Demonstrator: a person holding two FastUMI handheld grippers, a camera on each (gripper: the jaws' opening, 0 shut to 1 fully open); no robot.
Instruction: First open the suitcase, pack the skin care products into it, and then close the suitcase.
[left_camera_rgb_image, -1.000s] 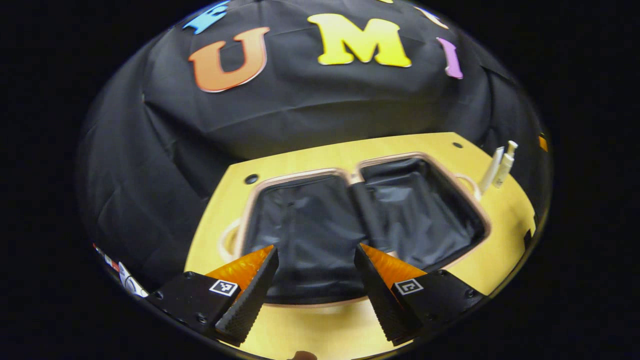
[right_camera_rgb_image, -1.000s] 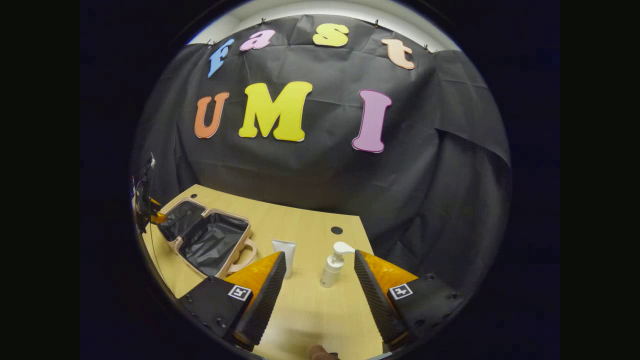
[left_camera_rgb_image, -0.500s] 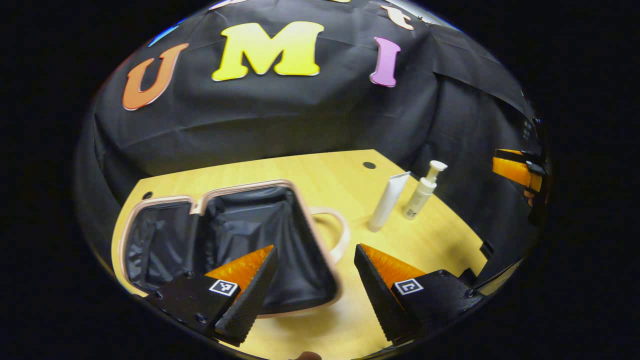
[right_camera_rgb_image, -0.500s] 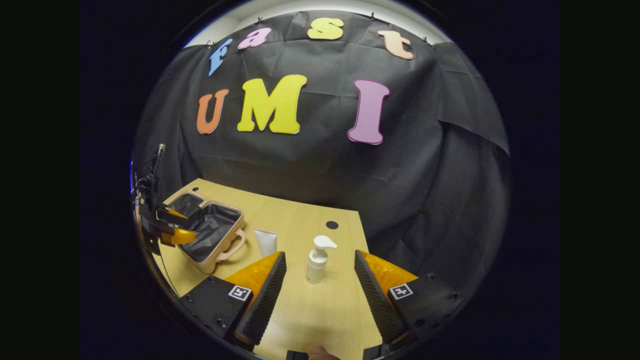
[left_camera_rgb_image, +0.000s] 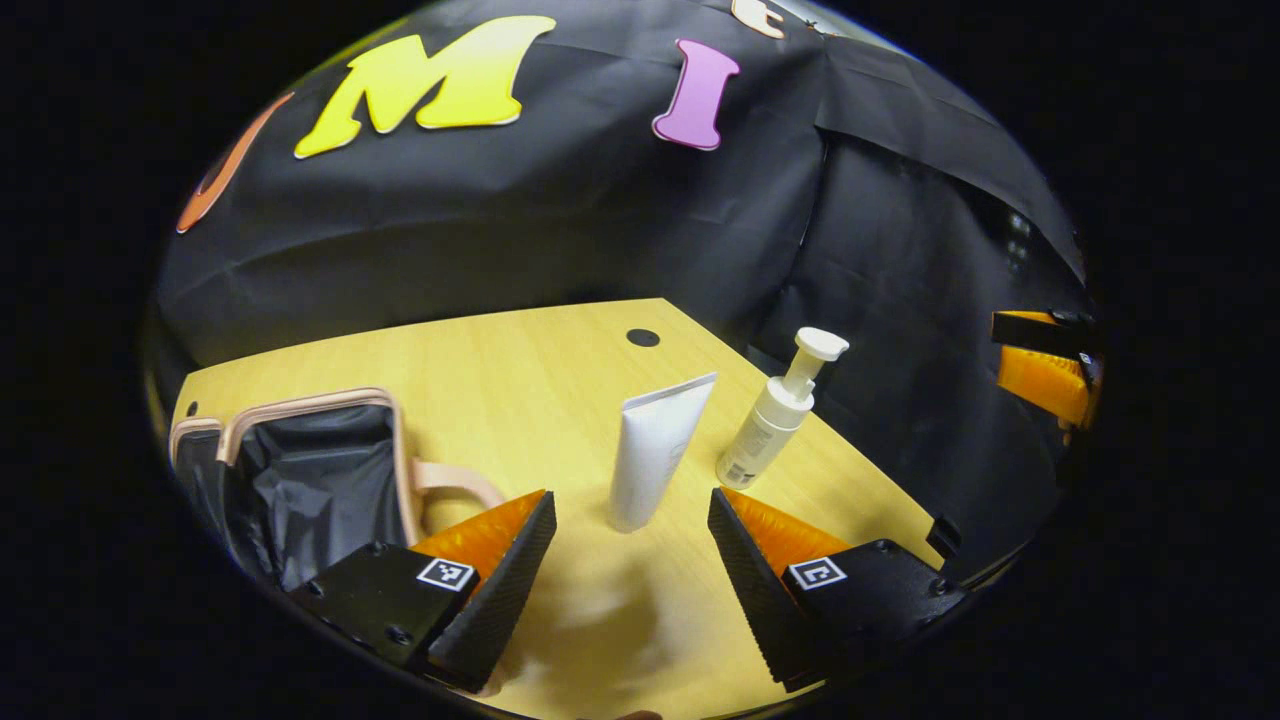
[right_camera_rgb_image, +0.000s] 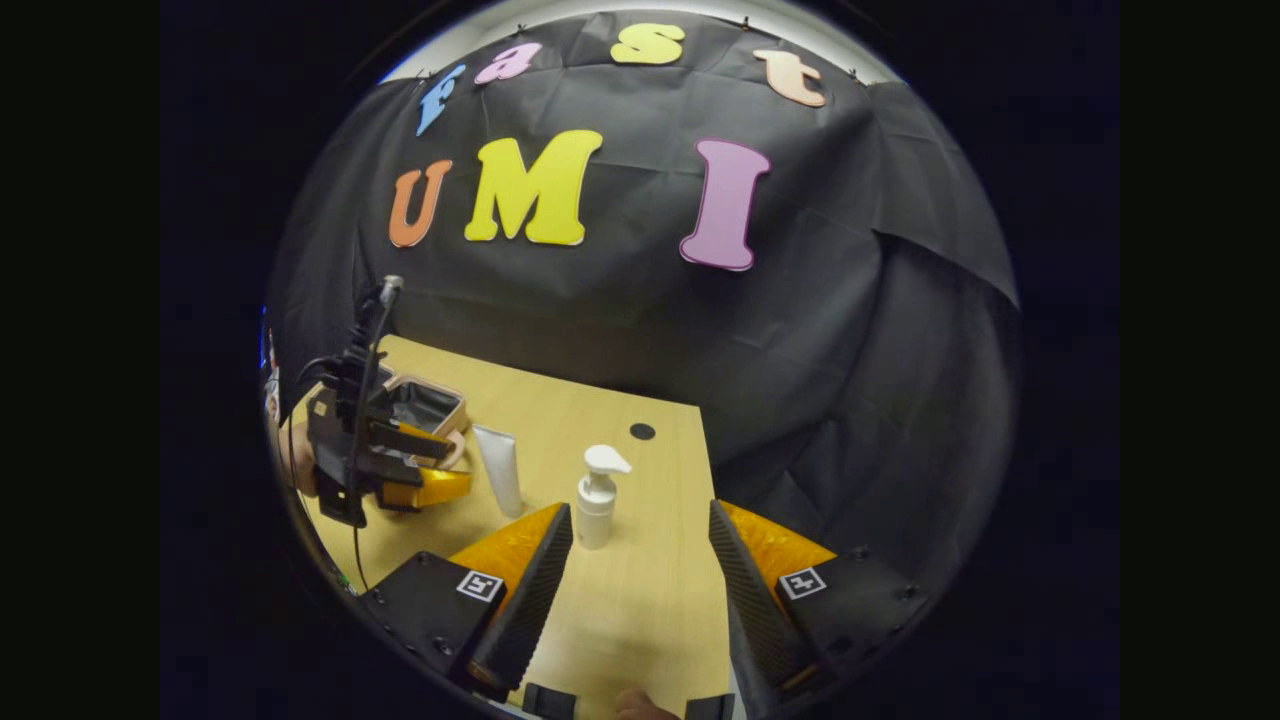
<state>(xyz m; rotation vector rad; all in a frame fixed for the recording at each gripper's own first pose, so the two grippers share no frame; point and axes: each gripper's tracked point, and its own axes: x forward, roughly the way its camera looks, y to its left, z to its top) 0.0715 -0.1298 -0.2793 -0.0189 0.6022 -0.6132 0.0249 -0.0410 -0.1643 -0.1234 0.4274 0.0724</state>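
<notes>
A white tube (left_camera_rgb_image: 650, 450) stands on the wooden table (left_camera_rgb_image: 520, 370), just ahead of my open left gripper (left_camera_rgb_image: 630, 590) and between its fingers' lines. A white pump bottle (left_camera_rgb_image: 780, 410) stands upright right of the tube. The pink suitcase (left_camera_rgb_image: 300, 460) lies open at the left, showing its black lining. In the right gripper view, the pump bottle (right_camera_rgb_image: 597, 497) stands just ahead of my open right gripper (right_camera_rgb_image: 640, 590), nearer its left finger. The tube (right_camera_rgb_image: 499, 469) and suitcase (right_camera_rgb_image: 425, 405) lie farther left, with the left gripper (right_camera_rgb_image: 400, 465) and a hand in front of the suitcase.
A round hole (left_camera_rgb_image: 642, 337) sits in the table near its far corner. The black cloth wall (left_camera_rgb_image: 560, 220) closes the back. The table's right edge (left_camera_rgb_image: 880, 480) runs close beside the pump bottle. The right gripper (left_camera_rgb_image: 1045, 365) hangs at the far right of the left gripper view.
My left gripper has swung from over the open suitcase rightward to face the tube. My right gripper has shifted so the pump bottle sits nearer its left finger. Both stay open.
</notes>
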